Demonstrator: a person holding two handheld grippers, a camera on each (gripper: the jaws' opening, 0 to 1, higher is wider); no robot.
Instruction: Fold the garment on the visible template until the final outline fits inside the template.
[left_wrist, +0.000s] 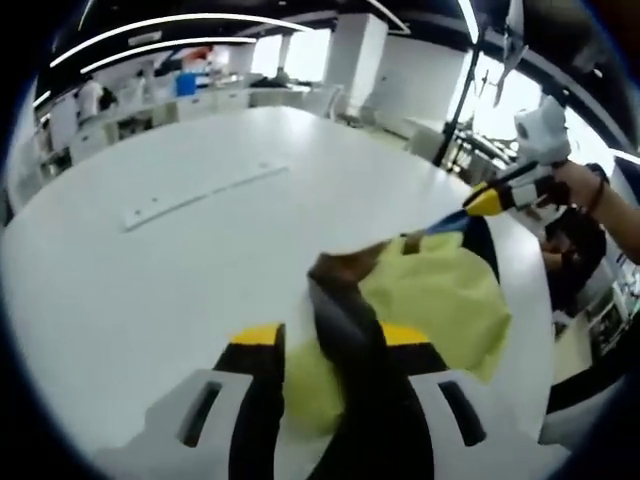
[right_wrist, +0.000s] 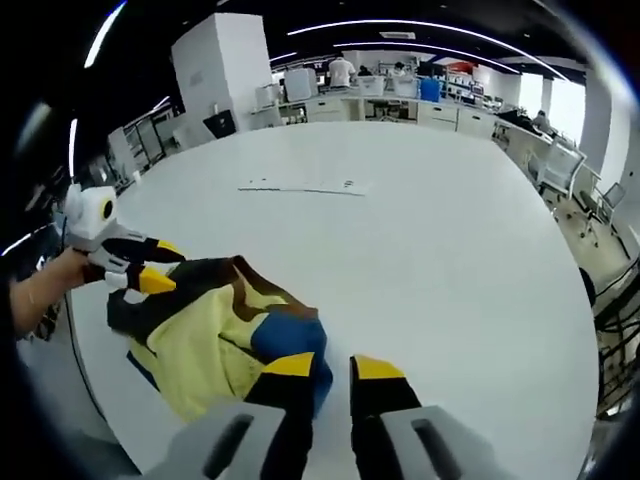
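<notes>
While my left gripper (left_wrist: 330, 335) pinches dark band of garment (left_wrist: 440, 300) between yellow-tipped jaws, cloth stretches taut away to my right gripper (left_wrist: 478, 205), which grips far corner. Right gripper view: right gripper (right_wrist: 335, 368) jaws nearly together on blue edge of garment (right_wrist: 215, 335); left gripper (right_wrist: 150, 270) clamps dark edge at far left. Yellow, blue and dark jacket hangs lifted near rim of white round table (right_wrist: 450, 260); pale strip (right_wrist: 305, 187) lies well apart, mid-table
</notes>
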